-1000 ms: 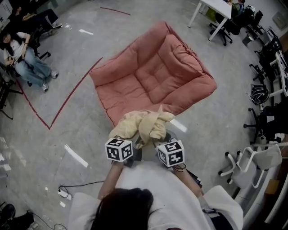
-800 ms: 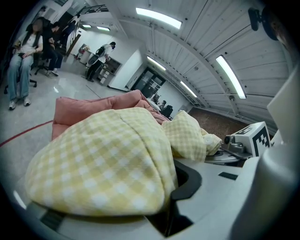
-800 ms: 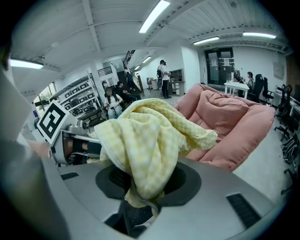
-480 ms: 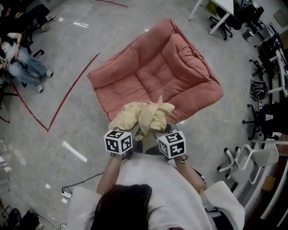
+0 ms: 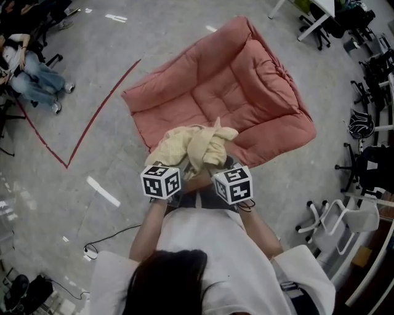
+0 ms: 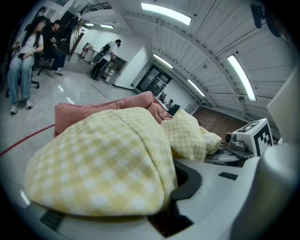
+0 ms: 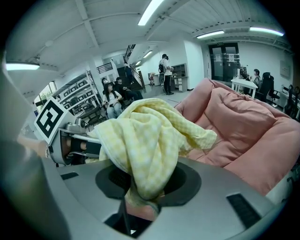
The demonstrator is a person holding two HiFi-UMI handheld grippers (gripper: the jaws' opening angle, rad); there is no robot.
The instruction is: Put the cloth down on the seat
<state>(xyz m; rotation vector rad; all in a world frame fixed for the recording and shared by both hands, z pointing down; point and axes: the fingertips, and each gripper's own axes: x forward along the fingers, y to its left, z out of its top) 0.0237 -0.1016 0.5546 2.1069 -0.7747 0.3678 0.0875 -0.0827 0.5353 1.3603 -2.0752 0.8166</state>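
A yellow checked cloth (image 5: 192, 146) hangs bunched between my two grippers, above the near edge of the pink cushioned seat (image 5: 237, 86) on the floor. My left gripper (image 5: 175, 175) is shut on one part of the cloth (image 6: 108, 164), which drapes over its jaws and hides them. My right gripper (image 5: 212, 169) is shut on another fold of the cloth (image 7: 145, 154), which is pinched down between its jaws. The seat (image 7: 239, 131) lies ahead and to the right in the right gripper view. Its pink edge (image 6: 93, 107) shows behind the cloth in the left gripper view.
A red tape line (image 5: 92, 120) marks the grey floor left of the seat. A seated person (image 5: 28, 74) is at the far left. Office chairs (image 5: 345, 221) and a white desk (image 5: 311, 15) stand on the right. A cable (image 5: 111, 237) lies on the floor near my left side.
Both grippers with the cloth have come a little closer to the seat's near edge; the seat now sits slightly further right in the head view. The grips look unchanged.
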